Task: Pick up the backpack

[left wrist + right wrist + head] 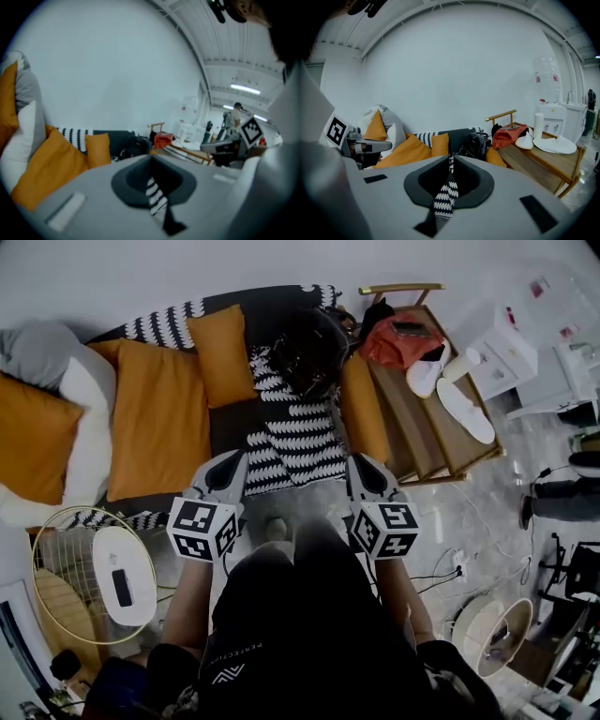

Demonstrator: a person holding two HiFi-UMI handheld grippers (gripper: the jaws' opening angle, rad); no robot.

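The black backpack (309, 351) stands on the dark sofa (230, 423), at its far right end between orange cushions. It shows small and distant in the left gripper view (136, 146) and the right gripper view (476, 145). My left gripper (228, 468) and right gripper (368, 472) hang side by side over the sofa's front edge, well short of the backpack, pointing toward it. Each gripper's jaws stand together with only a thin slit, through which the black-and-white blanket (295, 442) shows. Neither the left gripper (151, 159) nor the right gripper (451, 157) holds anything.
Orange cushions (159, 418) and a grey-white pillow (66, 390) fill the sofa's left. A wooden bench (427, 418) on the right carries a red bag (398, 343) and white slippers (464, 409). A round wire side table (89, 573) stands at the front left. Cables (450, 568) lie on the floor.
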